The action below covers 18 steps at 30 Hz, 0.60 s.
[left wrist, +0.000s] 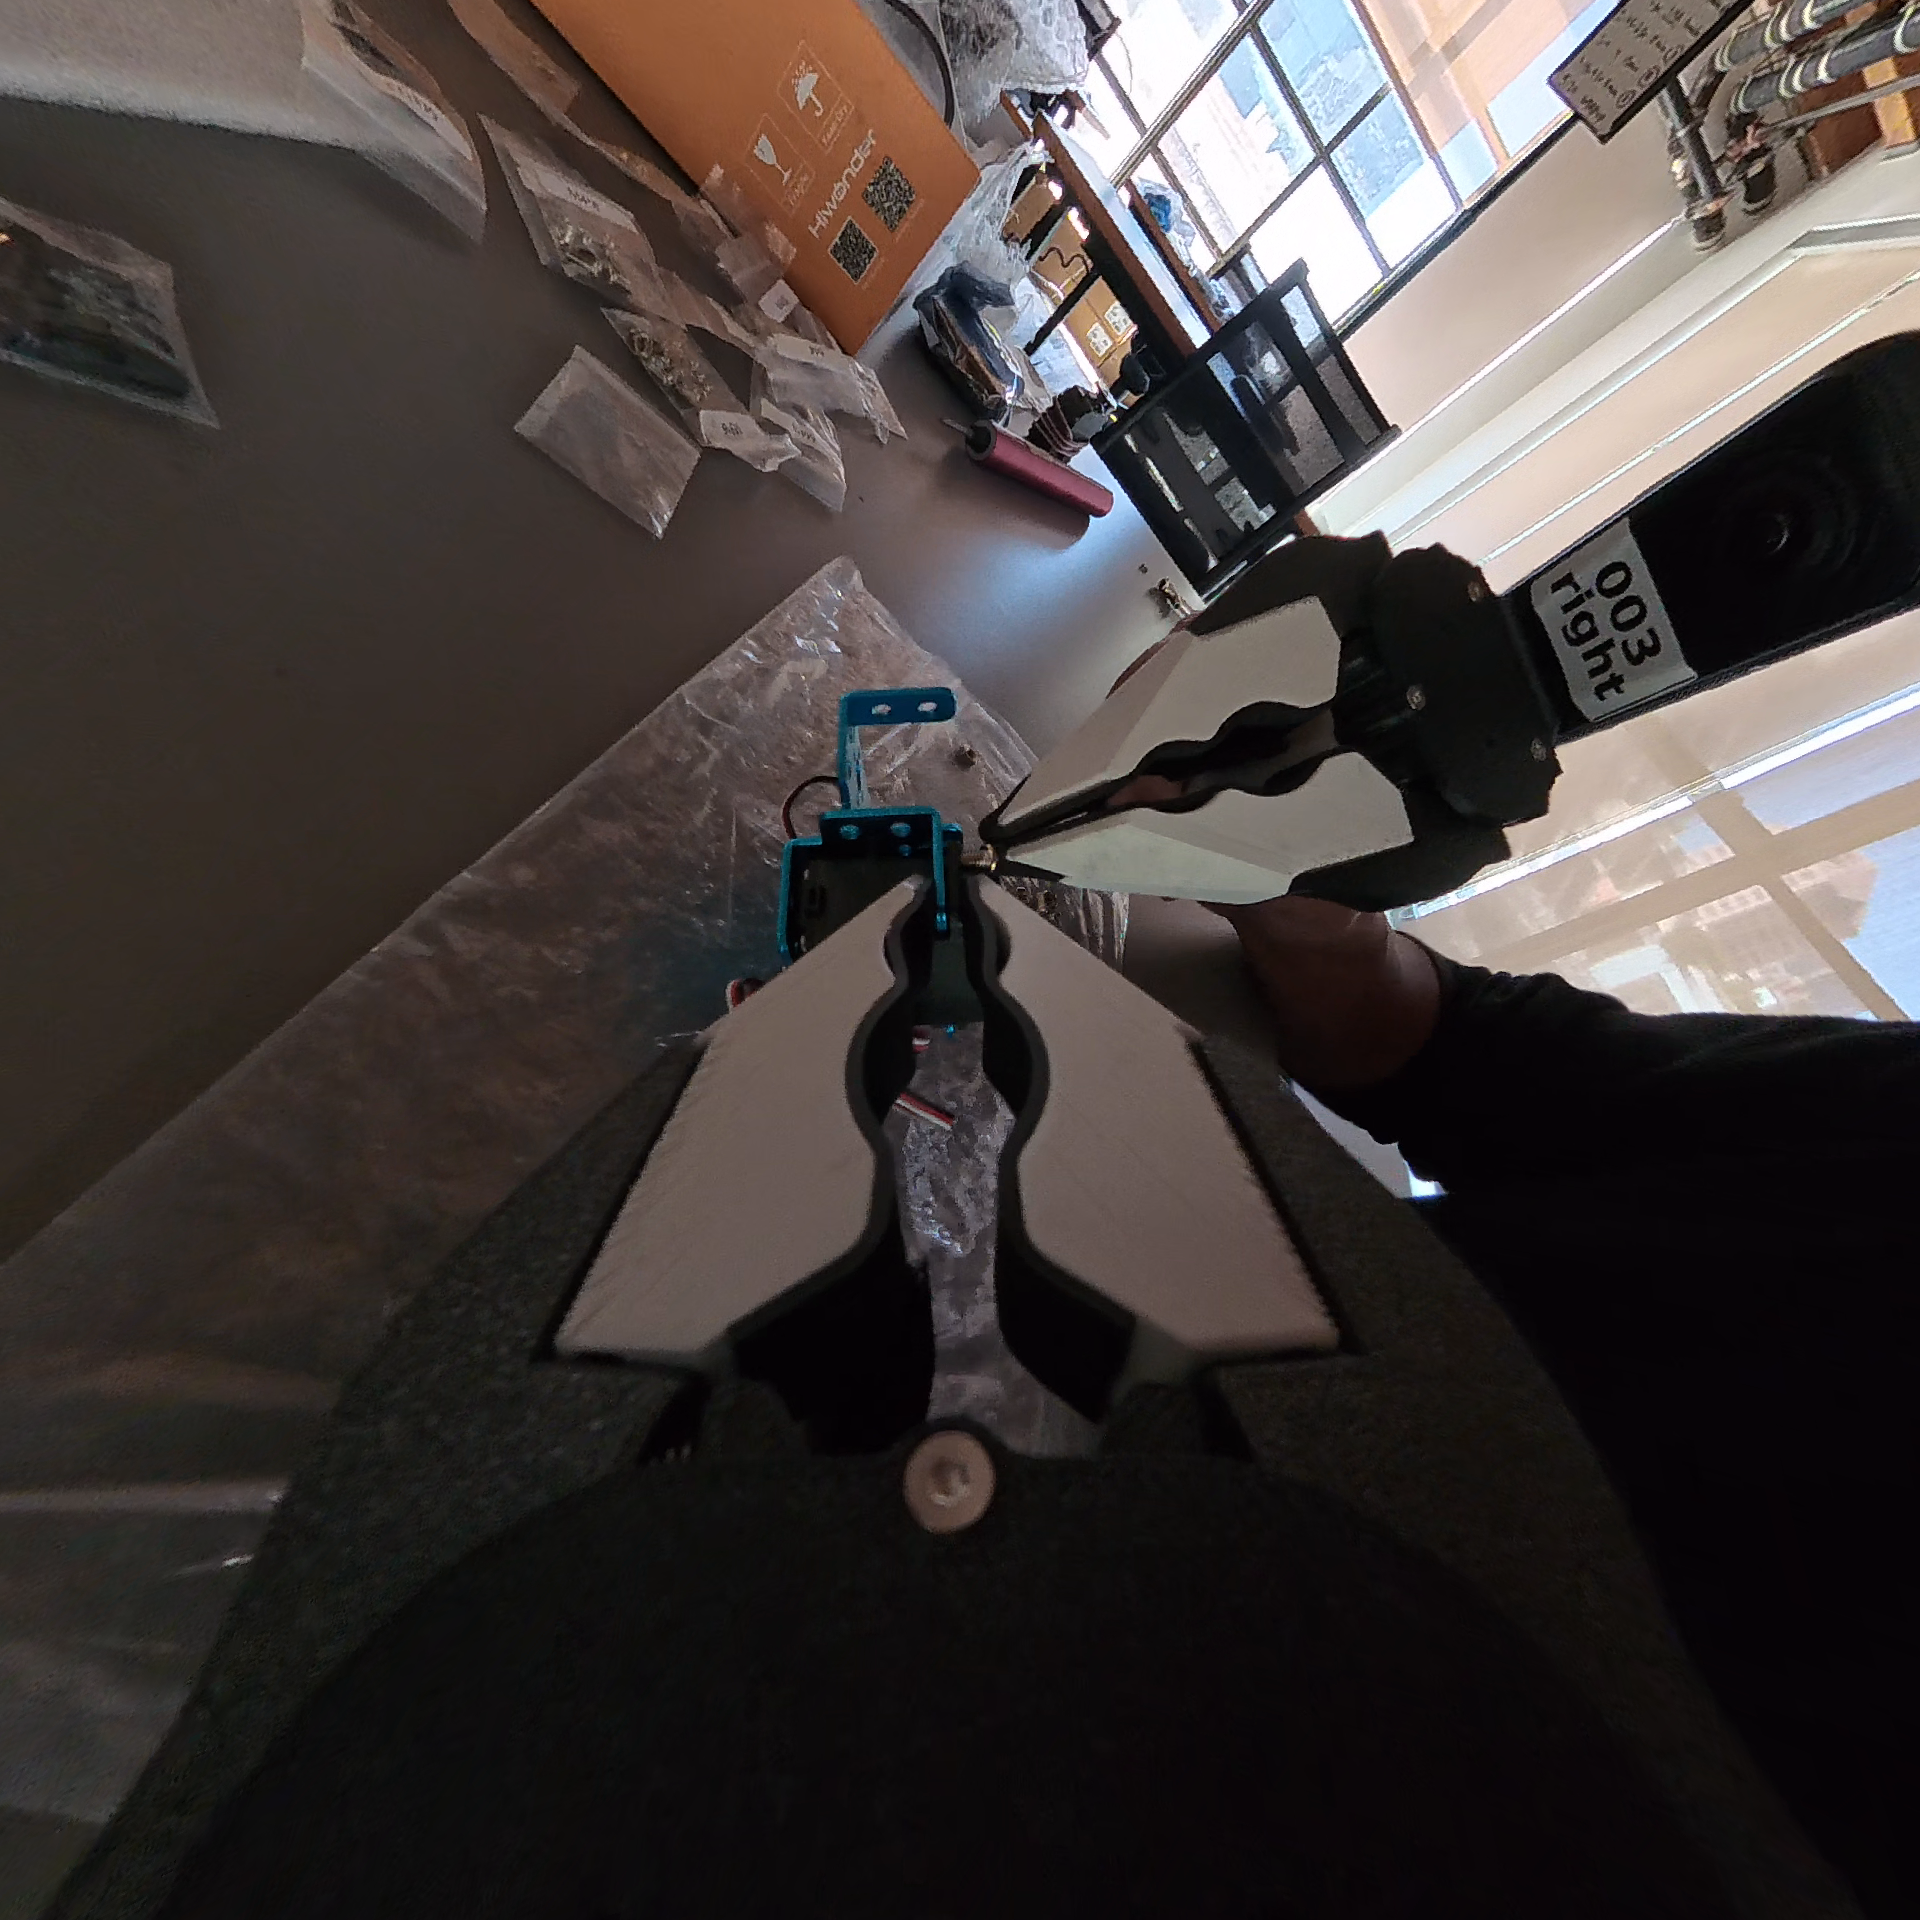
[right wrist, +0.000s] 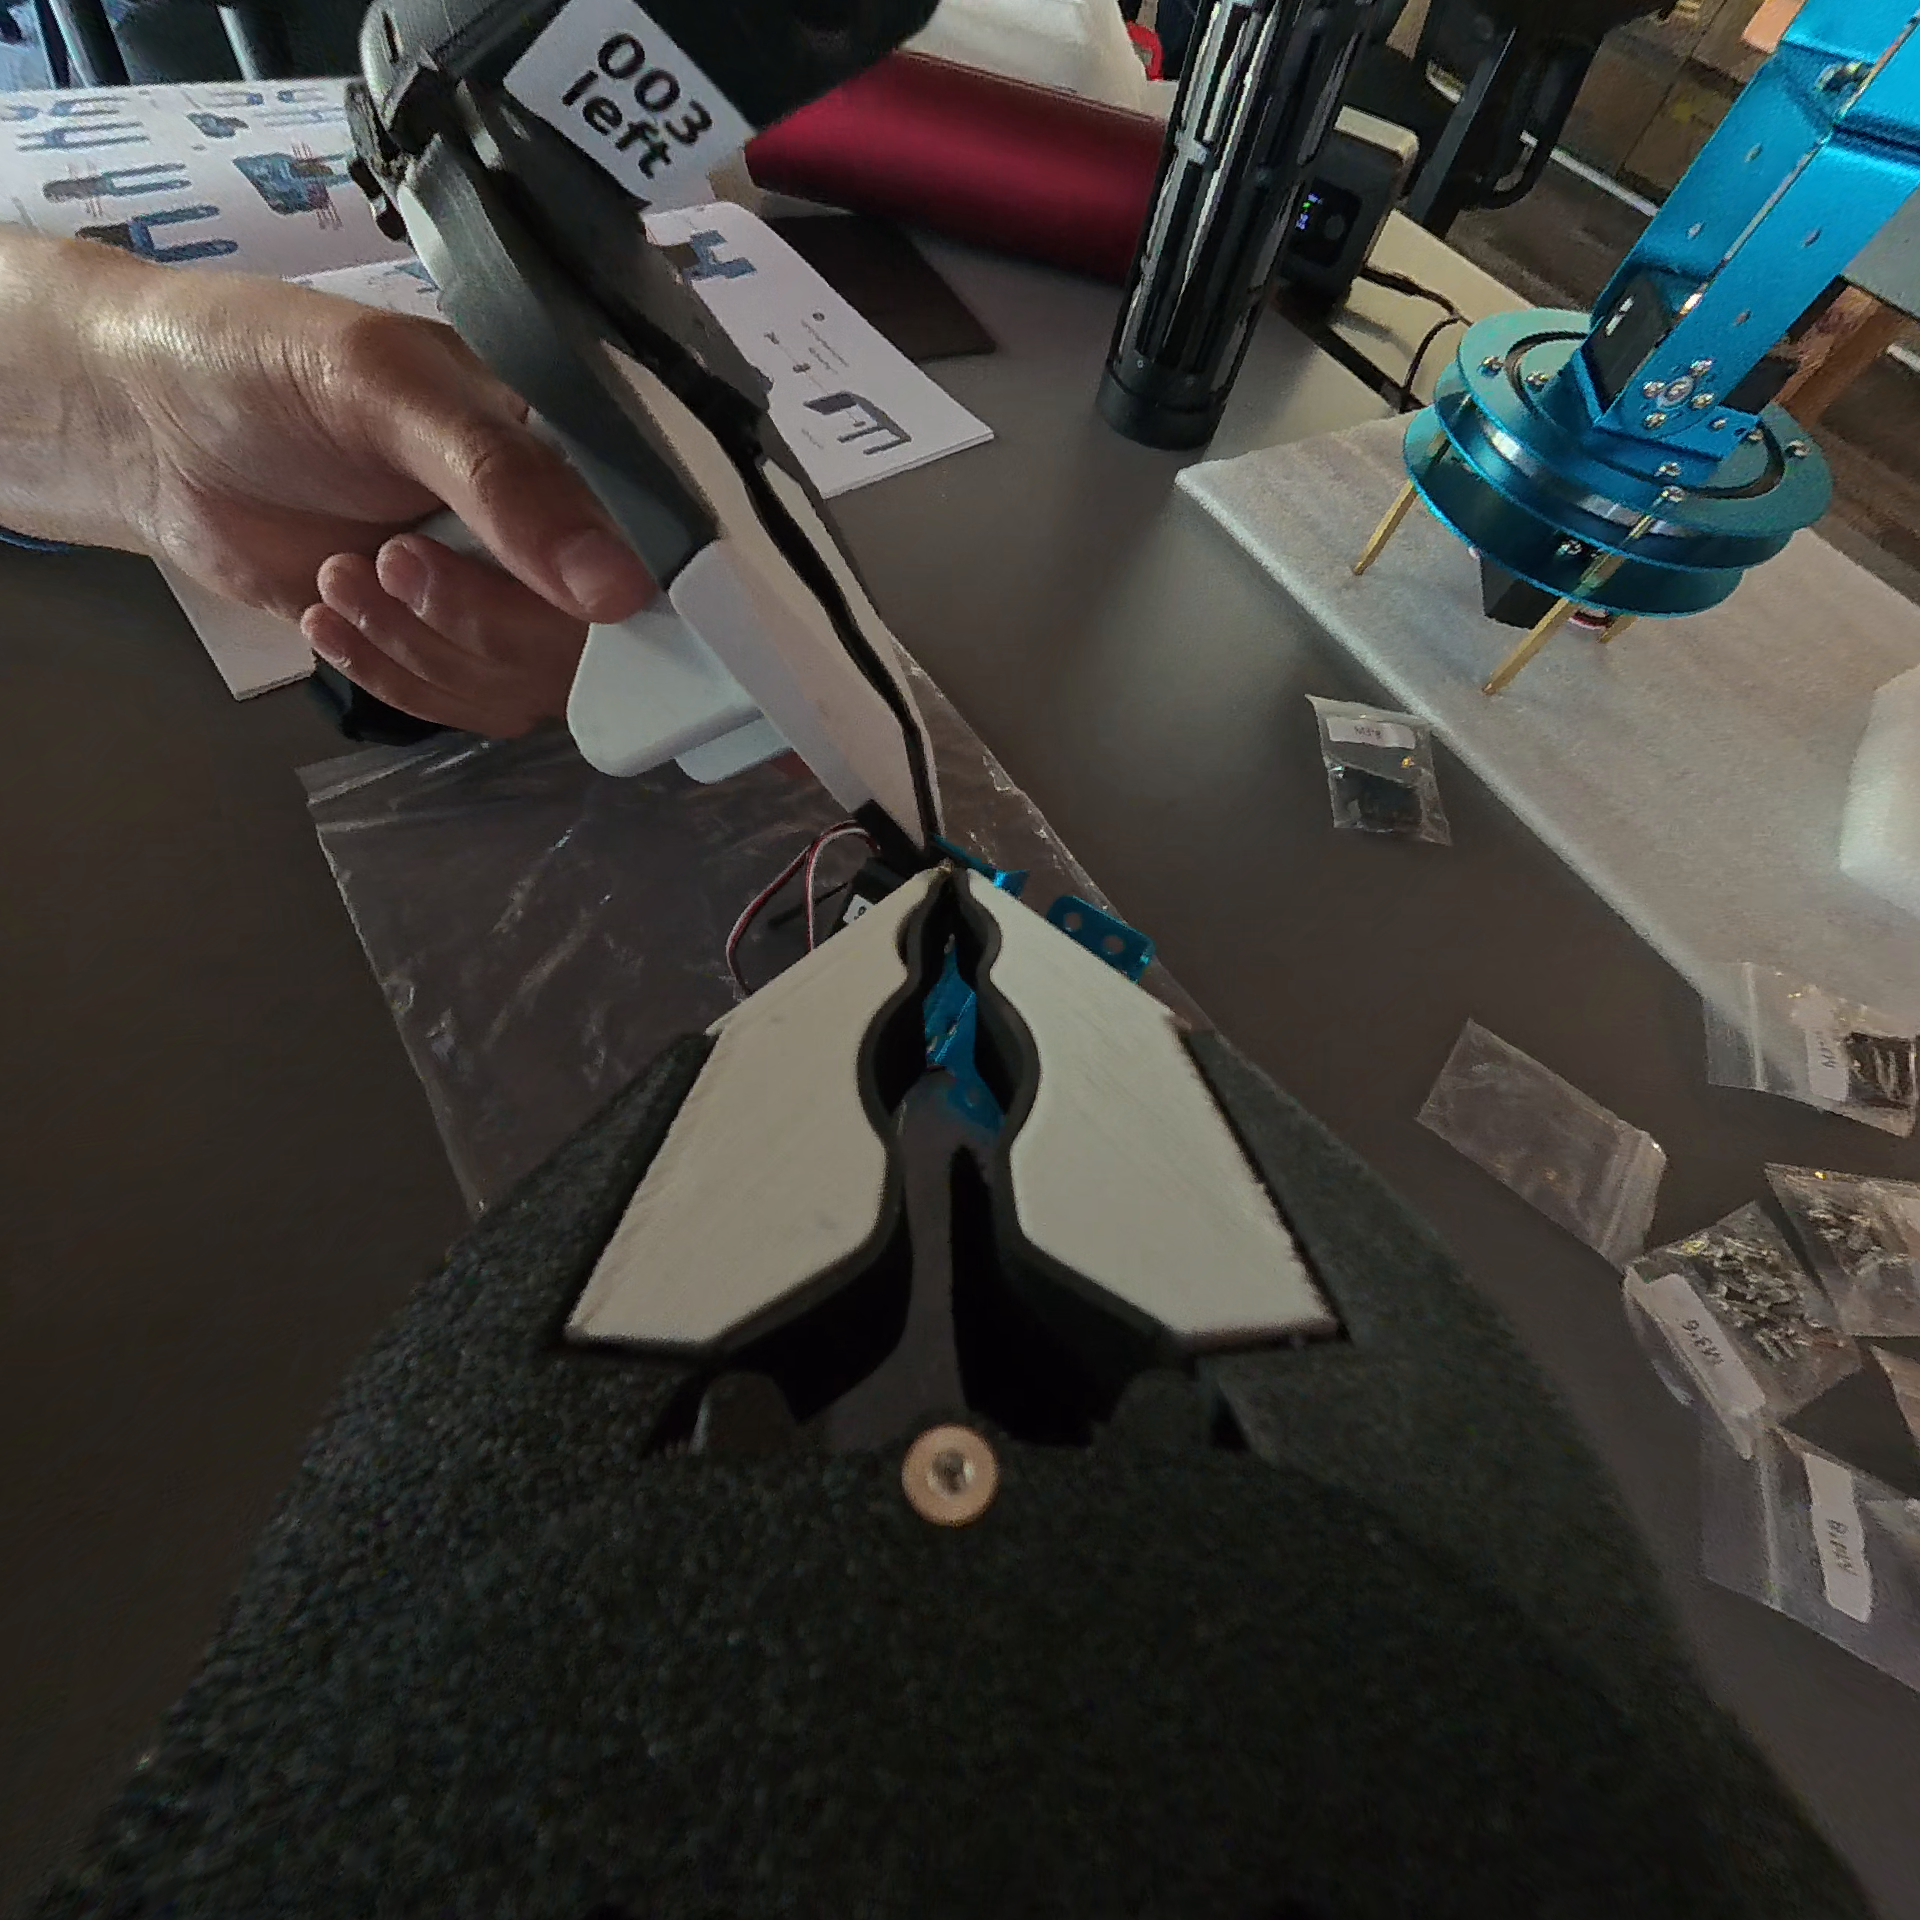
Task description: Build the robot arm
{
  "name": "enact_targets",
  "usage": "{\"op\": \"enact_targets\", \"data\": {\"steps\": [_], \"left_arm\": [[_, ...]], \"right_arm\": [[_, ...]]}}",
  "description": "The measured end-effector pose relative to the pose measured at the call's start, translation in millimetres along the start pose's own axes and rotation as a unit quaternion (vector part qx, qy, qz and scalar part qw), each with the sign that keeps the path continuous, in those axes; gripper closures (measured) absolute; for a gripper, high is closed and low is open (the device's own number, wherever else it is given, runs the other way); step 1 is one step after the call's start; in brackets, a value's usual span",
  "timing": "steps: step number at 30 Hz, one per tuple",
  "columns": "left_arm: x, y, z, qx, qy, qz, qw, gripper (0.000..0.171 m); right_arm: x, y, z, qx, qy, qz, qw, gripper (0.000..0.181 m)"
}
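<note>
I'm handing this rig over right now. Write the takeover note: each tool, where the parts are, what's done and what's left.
Left tool: shut on the blue bracket assembly, held above the clear plastic bag.
Right tool: shut on a small brass screw, its tip at the bracket's side.
Nearby: small hardware bags to the right, blue turntable base on white foam, instruction sheets behind the left hand.
Done: both parts gripped and brought together.
Left: cannot tell if the screw is seated.

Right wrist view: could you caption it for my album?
Two hand-held grippers, right and left, meet at a small blue metal bracket above a clear plastic bag.
</note>
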State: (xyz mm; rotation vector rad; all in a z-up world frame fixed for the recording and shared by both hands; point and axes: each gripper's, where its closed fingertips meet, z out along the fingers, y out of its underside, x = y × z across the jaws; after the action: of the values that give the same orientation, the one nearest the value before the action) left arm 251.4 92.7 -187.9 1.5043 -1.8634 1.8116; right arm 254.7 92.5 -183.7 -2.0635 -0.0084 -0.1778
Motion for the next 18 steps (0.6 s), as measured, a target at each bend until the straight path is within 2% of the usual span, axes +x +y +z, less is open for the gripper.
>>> {"op": "enact_targets", "data": {"steps": [18], "left_arm": [[-1.9, -1.1, 0.3, 0.003, -0.009, -0.003, 1.0, 0.167]], "right_arm": [[0.1, -0.2, 1.8, 0.014, -0.007, 0.03, 0.999, 0.181]]}}
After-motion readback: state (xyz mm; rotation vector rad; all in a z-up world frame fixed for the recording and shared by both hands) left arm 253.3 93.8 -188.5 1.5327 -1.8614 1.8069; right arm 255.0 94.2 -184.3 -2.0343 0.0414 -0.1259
